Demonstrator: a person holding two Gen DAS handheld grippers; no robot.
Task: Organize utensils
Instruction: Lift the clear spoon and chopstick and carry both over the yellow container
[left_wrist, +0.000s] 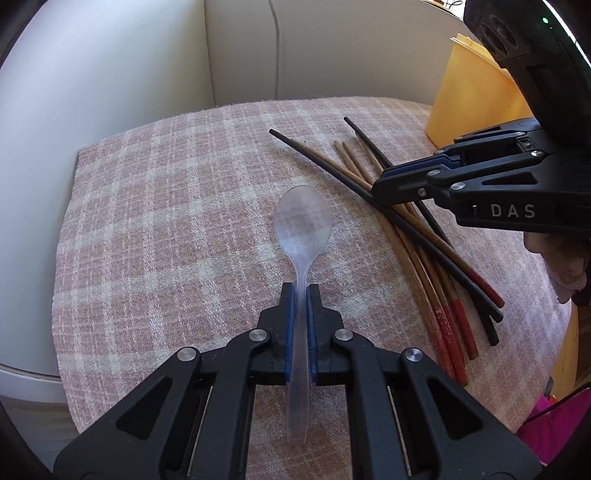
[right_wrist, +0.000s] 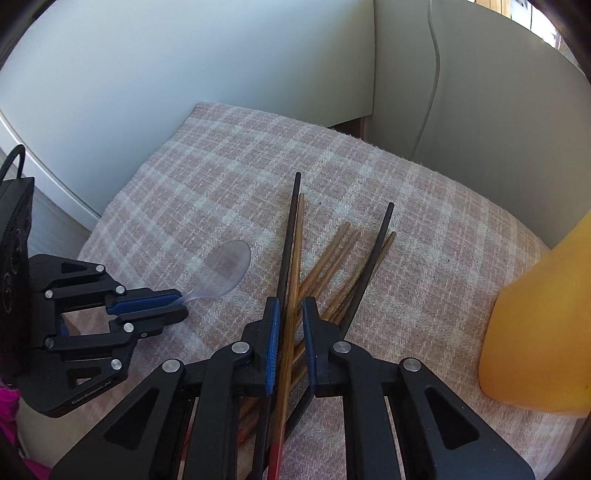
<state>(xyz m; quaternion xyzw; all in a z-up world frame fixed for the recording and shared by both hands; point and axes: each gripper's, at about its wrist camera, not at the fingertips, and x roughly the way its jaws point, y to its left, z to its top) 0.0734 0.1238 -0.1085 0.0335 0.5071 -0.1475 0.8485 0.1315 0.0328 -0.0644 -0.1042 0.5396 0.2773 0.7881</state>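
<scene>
Pinching the clear plastic spoon (left_wrist: 302, 236) mid-handle, the left gripper (left_wrist: 300, 295) holds its bowl straight ahead over the plaid cloth (left_wrist: 166, 221). Light, smooth and probably slippery, it wants that firm handle grip. The right gripper (right_wrist: 289, 314), part-spread, straddles two chopsticks (right_wrist: 291, 258) (not clamped).

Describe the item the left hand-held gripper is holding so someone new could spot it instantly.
Find the pink plaid cloth; left of the heap of chopsticks on it, the left hand-held gripper is clamped on a spoon by its handle, bowl pointing away. It is the only clear, frosted plastic piece; its neighbours are thin brown and black sticks.
</scene>
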